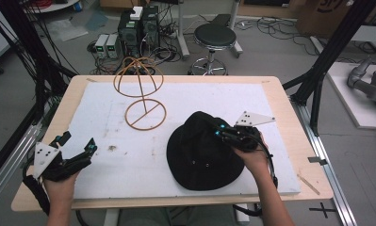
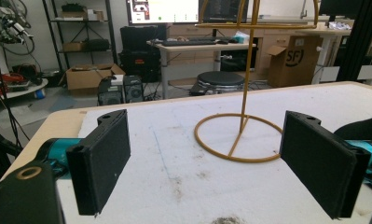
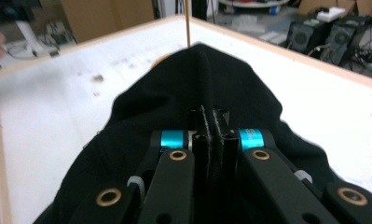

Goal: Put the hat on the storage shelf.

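Observation:
A black bucket hat (image 1: 202,153) lies on the white foam board (image 1: 129,155), right of centre. My right gripper (image 1: 218,128) sits on its crown, shut on a pinched fold of the hat's cloth (image 3: 207,100); the jaws stand pressed together with the fabric between them. A yellow wire hat stand (image 1: 139,92) rises at the back left of the hat, with a ring base (image 2: 239,137) and a thin upright post. My left gripper (image 1: 77,146) rests at the board's front left, open, with nothing between its pads (image 2: 106,158).
The board lies on a wooden table (image 1: 289,122). A black round stool (image 1: 215,36) and computer boxes (image 1: 138,28) stand on the floor behind the table. Black frame posts (image 1: 327,56) rise at the right.

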`<state>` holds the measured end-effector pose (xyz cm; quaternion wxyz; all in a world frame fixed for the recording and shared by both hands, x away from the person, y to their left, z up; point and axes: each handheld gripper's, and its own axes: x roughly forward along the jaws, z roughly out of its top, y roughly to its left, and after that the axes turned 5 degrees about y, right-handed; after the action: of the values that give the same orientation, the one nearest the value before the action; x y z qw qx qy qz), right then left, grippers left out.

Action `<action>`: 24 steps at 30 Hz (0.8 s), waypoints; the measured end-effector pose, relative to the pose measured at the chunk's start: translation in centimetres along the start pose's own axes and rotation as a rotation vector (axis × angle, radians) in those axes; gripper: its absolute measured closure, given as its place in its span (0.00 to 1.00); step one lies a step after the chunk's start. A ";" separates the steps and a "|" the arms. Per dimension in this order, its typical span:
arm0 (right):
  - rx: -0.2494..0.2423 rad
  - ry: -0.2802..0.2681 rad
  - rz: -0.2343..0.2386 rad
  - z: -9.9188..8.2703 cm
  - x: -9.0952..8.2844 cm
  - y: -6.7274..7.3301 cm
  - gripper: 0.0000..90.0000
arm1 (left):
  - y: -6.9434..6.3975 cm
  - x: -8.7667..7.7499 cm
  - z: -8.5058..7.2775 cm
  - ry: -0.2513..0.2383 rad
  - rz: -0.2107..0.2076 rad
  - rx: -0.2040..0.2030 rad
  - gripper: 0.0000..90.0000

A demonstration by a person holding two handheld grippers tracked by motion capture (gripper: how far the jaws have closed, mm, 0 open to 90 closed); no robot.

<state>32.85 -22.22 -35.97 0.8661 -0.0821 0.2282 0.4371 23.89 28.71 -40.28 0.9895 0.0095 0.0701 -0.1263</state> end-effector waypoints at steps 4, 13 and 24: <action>-0.001 -0.034 -0.010 0.3 -0.4 0.2 0.99 | 0.0 0.0 0.0 0.000 0.000 -0.001 0.18; 0.022 -0.163 -0.043 1.3 -1.9 0.2 0.99 | 0.0 0.0 0.0 0.002 0.002 0.002 0.18; 0.004 -0.272 -0.046 4.4 -3.7 1.1 0.99 | 0.0 0.0 0.0 0.005 0.000 0.005 0.19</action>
<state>31.53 -22.74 -30.31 0.8989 -0.0256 0.1075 0.4240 23.90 28.65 -40.30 0.9893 0.0123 0.0723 -0.1265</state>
